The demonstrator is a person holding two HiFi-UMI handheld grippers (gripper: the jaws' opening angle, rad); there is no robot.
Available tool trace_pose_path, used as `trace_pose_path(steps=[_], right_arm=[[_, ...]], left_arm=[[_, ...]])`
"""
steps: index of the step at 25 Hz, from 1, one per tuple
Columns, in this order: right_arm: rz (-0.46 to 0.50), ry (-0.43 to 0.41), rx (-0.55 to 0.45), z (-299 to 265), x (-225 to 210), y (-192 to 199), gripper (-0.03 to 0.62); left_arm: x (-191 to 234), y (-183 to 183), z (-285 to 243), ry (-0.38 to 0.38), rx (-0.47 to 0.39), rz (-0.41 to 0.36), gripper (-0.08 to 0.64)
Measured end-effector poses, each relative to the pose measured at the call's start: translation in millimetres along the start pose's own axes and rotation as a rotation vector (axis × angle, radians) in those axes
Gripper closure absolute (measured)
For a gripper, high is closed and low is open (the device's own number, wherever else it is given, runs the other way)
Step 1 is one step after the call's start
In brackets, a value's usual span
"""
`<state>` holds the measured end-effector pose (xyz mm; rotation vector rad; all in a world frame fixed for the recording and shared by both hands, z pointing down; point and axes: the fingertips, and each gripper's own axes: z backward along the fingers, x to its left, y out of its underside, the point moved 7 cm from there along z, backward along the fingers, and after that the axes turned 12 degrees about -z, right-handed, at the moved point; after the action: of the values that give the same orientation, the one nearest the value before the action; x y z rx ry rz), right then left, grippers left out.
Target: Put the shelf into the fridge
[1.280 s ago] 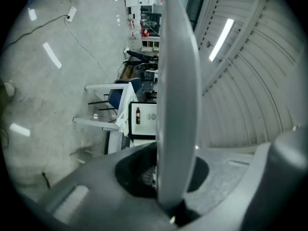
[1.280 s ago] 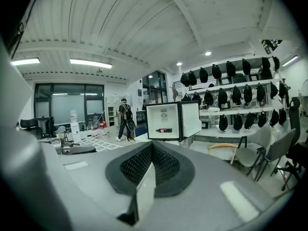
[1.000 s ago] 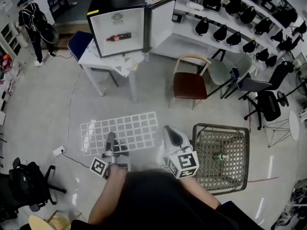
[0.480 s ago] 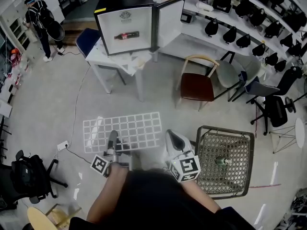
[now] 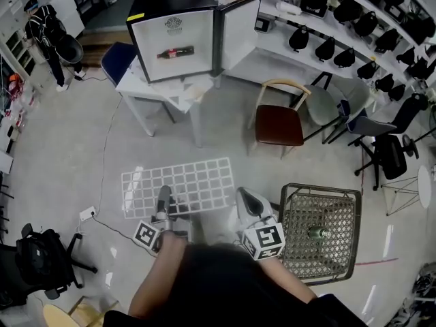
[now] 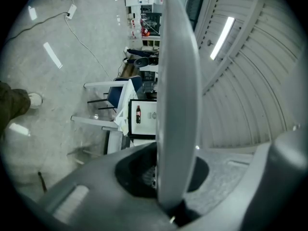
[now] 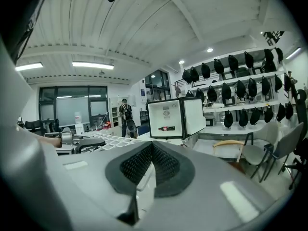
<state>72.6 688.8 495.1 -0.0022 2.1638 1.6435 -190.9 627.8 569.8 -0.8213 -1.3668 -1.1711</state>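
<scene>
The white wire-grid shelf [image 5: 184,186] hangs level over the floor in front of me. My left gripper [image 5: 163,197] is shut on its near edge. In the left gripper view the shelf [image 6: 178,105] runs edge-on as a grey band between the jaws. My right gripper [image 5: 245,197] sits at the shelf's right end, jaws closed, with a white strip of the shelf's edge pinched between them. In the right gripper view the grid [image 7: 103,137] stretches away to the left. The black fridge [image 5: 174,43] stands open on a white table [image 5: 146,87] ahead, with a bottle [image 5: 176,52] lying inside.
A brown-seated wooden chair [image 5: 279,125] stands right of the table. A wire-mesh basket chair [image 5: 340,203] with a green bottle is close at my right. A person [image 5: 44,29] stands far left. A cable [image 5: 102,176] crosses the floor. Office chairs stand at the right.
Both grippers and the shelf have edged forward toward the fridge and sunk slightly. Both grips look unchanged.
</scene>
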Motion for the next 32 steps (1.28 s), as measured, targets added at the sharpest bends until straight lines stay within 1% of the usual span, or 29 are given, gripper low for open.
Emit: trace_pose_path(steps=[6,10,14,17,20,23,29,32], right_arm=[[0.017,-0.024,0.007,-59.4,2.8,-11.2,0.592],[0.032,-0.005,0.022,-112.5,-1.6,-26.8,0.592],[0.066,0.020,0.015,-169.1,-2.8,-56.0,0.592],[0.081,0.037,0.014,-205.2,-2.5,-78.0,0.592],[0.078,0.050,0.017,-228.9,3.1,-85.6,0.592],[0.076,0.062,0.032,-271.7,8.4,-91.2,0.592],[0.094,0.076,0.019,-336.7,21.6,-110.6,0.592],[0.097,0.103,0.013,-365.1,25.7,-115.1,0.592]], left_arm=[[22.3,-24.5,-46.9,-0.035,0.004,0.018,0.523],[31.5,-45.8,-93.5,-0.036,0.009,0.038,0.523],[36.7,-74.3,-148.0,-0.027,0.039,0.025,0.523],[37.3,-92.4,-185.3,-0.013,0.033,0.038,0.523],[36.9,-107.1,-208.2,-0.010,0.041,0.040,0.523],[40.4,-131.8,-242.6,-0.014,0.064,0.042,0.523],[55.5,-166.5,-292.8,-0.008,0.078,0.114,0.523],[62.4,-180.2,-316.3,0.000,0.086,0.132,0.523]])
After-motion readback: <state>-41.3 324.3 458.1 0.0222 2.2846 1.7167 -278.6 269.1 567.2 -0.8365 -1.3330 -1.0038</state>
